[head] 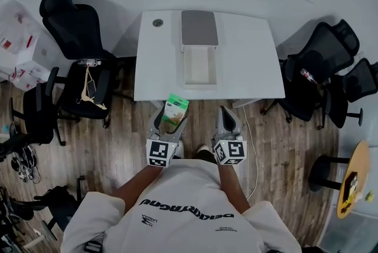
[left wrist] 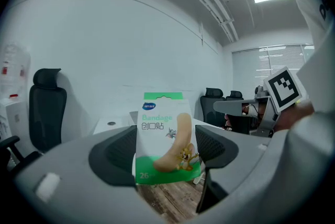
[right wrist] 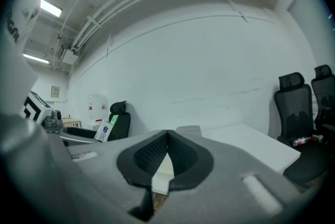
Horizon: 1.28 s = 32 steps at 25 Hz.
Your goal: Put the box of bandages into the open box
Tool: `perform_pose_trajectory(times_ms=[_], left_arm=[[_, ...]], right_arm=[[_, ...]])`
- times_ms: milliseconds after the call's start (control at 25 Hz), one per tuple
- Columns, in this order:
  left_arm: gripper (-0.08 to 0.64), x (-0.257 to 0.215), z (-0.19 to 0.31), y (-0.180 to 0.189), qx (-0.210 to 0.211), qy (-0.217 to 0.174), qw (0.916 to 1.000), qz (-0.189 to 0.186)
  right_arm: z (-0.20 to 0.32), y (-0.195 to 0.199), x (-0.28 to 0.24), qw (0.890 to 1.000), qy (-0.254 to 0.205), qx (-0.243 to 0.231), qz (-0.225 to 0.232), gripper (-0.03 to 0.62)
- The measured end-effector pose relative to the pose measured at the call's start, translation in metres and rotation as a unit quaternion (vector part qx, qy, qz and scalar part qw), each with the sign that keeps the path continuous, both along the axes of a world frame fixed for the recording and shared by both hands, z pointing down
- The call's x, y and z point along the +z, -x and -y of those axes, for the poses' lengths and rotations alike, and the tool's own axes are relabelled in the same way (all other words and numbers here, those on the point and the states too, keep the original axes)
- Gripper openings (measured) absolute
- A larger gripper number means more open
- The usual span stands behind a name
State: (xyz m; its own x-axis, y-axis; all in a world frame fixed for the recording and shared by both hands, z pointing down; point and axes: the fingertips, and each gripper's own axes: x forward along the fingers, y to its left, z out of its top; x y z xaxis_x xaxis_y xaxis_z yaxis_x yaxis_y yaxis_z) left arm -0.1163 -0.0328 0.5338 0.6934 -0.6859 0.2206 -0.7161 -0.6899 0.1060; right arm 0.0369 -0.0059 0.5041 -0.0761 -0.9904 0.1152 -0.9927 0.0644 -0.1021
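Observation:
The green and white box of bandages [left wrist: 166,138] stands upright between the pads of my left gripper [left wrist: 165,150], which is shut on it. In the head view that box of bandages [head: 175,110] is held just short of the white table's [head: 242,62] near edge, in my left gripper [head: 171,119]. The open box [head: 199,65] lies on the table ahead, its grey lid [head: 199,28] folded back behind it. My right gripper [head: 224,120] hangs beside the left one, off the table. Its jaws [right wrist: 166,157] are shut with nothing in them.
Black office chairs stand to the left [head: 80,62] and right [head: 322,68] of the table. Wood floor lies under me. A round wooden side table [head: 354,178] is at the far right. White plastic bins [head: 20,45] sit at the far left.

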Motion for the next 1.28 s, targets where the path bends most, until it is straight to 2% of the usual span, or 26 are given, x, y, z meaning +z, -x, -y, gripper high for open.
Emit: perform_pose_trajectory(times_ms=[320,600,880,1280], left_arm=[[0.359,0.007,0.006,-0.021,-0.002,0.011,0.9999,0.0],[0.359,0.01,0.025,-0.048,-0.021,0.015,0.9997,0.002],[0.359,0.007,0.049,-0.084,-0.043,0.03,0.9986,-0.008],[0.359,0.017,0.08,-0.126,-0.066,0.043,0.9969,0.006]], right_arm=[[0.012,-0.013,0.002,1.0,0.003,-0.018,-0.002,-0.003],[0.036,-0.027,0.007,0.998,0.004,-0.057,0.006,-0.003],[0.069,-0.057,0.006,0.996,0.003,-0.091,0.011,-0.003],[0.106,-0.106,0.01,0.994,0.004,-0.103,0.029,-0.003]])
